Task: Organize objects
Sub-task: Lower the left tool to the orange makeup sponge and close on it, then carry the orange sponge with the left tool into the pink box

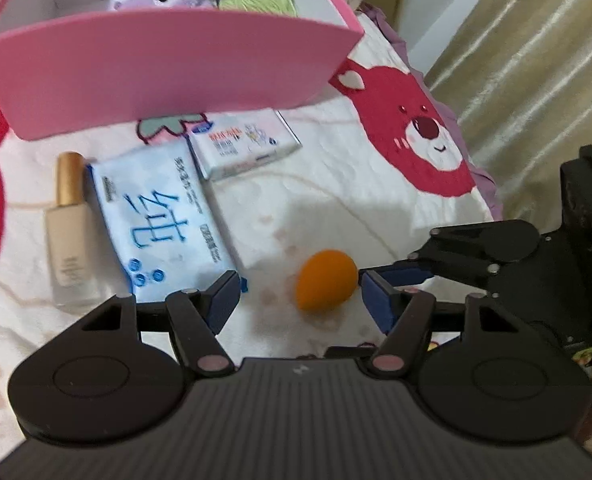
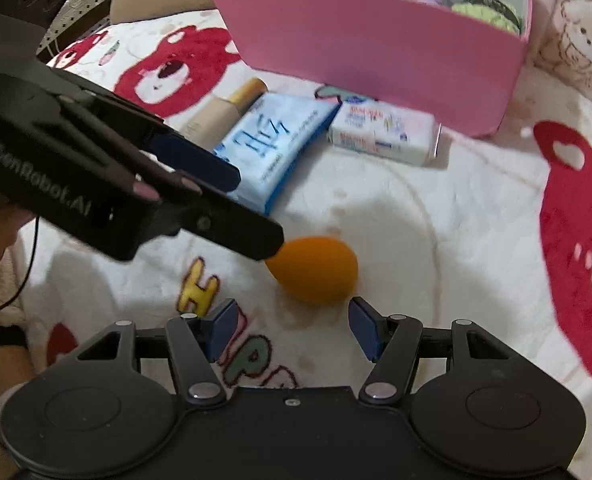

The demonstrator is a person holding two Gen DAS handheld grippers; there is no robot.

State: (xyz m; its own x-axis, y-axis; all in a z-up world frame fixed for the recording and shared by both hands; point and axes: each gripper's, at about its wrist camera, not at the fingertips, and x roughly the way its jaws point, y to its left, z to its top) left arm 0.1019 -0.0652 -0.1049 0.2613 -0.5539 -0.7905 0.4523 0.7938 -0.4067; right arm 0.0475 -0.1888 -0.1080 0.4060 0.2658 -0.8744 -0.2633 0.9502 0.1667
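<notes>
Orange sponge egg (image 2: 314, 270) lies on bed blanket (image 2: 436, 216) w/ both grippers, left (image 1: 300, 294) & right (image 2: 293, 326), fingers apart & empty, near it; prob. light, squishy, rolls easily, so pinch across fat middle.

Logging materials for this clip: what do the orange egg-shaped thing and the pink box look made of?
Orange egg-shaped thing: probably soft foam, like a makeup sponge; matte, no glare, rounded. Pink box: likely rigid card; flat matte pink outside, plain white inside, thin straight walls.
</notes>
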